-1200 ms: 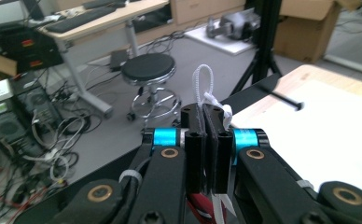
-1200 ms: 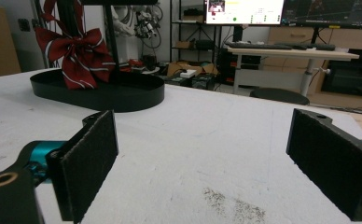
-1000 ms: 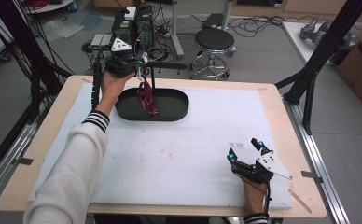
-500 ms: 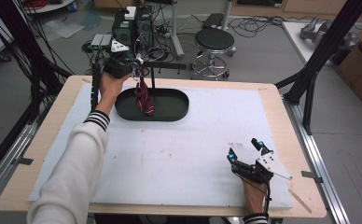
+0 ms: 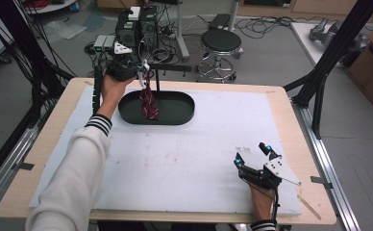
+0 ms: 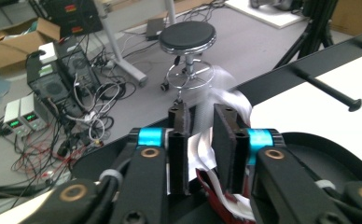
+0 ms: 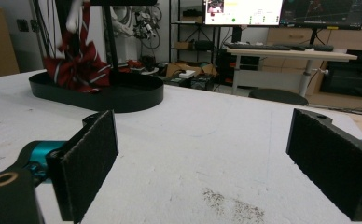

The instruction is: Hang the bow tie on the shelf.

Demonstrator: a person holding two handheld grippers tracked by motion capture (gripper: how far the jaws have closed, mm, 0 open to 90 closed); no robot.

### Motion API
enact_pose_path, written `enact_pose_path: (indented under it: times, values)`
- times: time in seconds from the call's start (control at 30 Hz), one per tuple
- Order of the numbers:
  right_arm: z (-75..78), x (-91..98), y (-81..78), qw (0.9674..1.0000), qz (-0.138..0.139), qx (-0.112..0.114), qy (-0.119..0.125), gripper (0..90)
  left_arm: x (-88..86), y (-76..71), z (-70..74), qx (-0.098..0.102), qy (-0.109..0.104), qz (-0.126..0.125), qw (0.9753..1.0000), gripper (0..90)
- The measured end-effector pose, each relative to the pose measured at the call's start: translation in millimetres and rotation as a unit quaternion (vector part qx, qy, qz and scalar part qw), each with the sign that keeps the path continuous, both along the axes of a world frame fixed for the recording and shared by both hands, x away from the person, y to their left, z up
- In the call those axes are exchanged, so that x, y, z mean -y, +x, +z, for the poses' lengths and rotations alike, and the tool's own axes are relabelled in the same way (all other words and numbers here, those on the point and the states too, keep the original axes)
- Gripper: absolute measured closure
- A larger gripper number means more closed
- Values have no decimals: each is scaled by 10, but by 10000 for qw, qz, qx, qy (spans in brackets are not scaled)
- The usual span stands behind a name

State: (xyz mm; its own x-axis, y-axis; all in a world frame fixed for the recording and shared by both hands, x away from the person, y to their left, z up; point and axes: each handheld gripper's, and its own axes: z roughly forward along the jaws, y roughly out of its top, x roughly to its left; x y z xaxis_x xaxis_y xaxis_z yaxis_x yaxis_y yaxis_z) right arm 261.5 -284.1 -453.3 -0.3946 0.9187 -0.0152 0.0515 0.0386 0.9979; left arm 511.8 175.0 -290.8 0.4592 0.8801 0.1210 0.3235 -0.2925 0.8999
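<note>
My left gripper (image 6: 200, 140), jaws narrow and just easing apart, has the red striped tie (image 5: 149, 103) between its pads, draped over the stand's bar (image 5: 167, 69) above the black tray (image 5: 184, 113). My right gripper (image 5: 253, 155) rests wide open on the white mat (image 5: 184, 159), well apart.

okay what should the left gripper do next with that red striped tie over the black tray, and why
Probably finish opening and lift away. The left gripper has just been opening its jaws, with the tie between them and draped over the stand's bar, its tail already in the tray.
</note>
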Motion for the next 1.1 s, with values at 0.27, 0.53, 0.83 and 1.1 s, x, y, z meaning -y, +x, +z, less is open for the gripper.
enact_pose_path:
  times: [0.27, 0.53, 0.83, 1.1]
  values:
    - [1, -7, -5, 10000, -3, -32, 11, 79, -8, -61, 50, 150, -76, -76, 9998, 493]
    - [0, -7, -6, 10000, 2, -36, 18, 79, -113, -225, 20, 575, -388, -753, 9947, 150]
    - [-1, -1, -7, 10000, 21, -17, 24, 79, -367, -669, 11, 1112, -931, -1181, 9824, 113]
    - [-1, -7, -12, 10000, 30, -17, 22, 79, -546, -1139, -345, 1302, -1162, -1380, 9749, 113]
